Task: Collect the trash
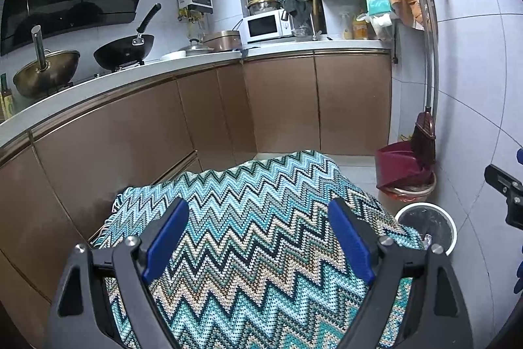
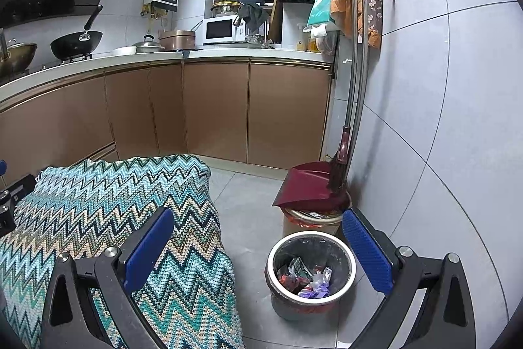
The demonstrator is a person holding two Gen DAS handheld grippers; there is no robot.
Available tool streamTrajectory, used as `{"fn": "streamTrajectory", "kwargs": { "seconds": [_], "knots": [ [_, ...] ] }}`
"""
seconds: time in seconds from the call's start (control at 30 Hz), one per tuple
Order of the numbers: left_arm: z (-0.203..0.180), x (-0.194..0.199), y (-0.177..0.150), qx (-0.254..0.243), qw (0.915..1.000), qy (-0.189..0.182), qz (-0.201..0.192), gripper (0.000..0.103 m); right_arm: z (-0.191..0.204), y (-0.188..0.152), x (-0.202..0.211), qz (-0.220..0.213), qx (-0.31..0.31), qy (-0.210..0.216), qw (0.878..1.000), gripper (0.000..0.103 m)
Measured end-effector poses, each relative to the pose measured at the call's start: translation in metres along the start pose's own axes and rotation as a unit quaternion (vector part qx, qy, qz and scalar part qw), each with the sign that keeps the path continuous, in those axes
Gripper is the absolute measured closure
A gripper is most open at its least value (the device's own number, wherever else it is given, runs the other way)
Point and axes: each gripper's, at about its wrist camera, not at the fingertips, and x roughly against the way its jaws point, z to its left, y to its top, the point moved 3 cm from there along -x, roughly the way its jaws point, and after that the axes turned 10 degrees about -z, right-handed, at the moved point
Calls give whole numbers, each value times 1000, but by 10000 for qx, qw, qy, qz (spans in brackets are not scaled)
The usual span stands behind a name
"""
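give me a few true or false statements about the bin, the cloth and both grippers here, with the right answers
1. The white-rimmed bin already has wrappers in it. True.
2. The zigzag cloth has trash lying on it. False: no trash shows on it in either view.
3. The left gripper is clamped on a wrapper. False: its jaws are open with nothing between them.
4. The right gripper is open and holds nothing. True.
5. The dark red dustpan lies flat on the floor. False: it rests on top of a second bin behind the white-rimmed one.
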Motion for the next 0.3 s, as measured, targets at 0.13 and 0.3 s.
{"fn": "streamTrajectory", "kwargs": {
  "seconds": [0.13, 0.3],
  "knots": [
    [2, 2, 2, 22, 10000, 29, -11, 17, 0, 0, 0, -3, -11, 6, 10000, 0],
    [4, 6, 7, 24, 9999, 46, -118, 17, 0, 2, 4, -36, -8, 1, 10000, 0]
  ]
}}
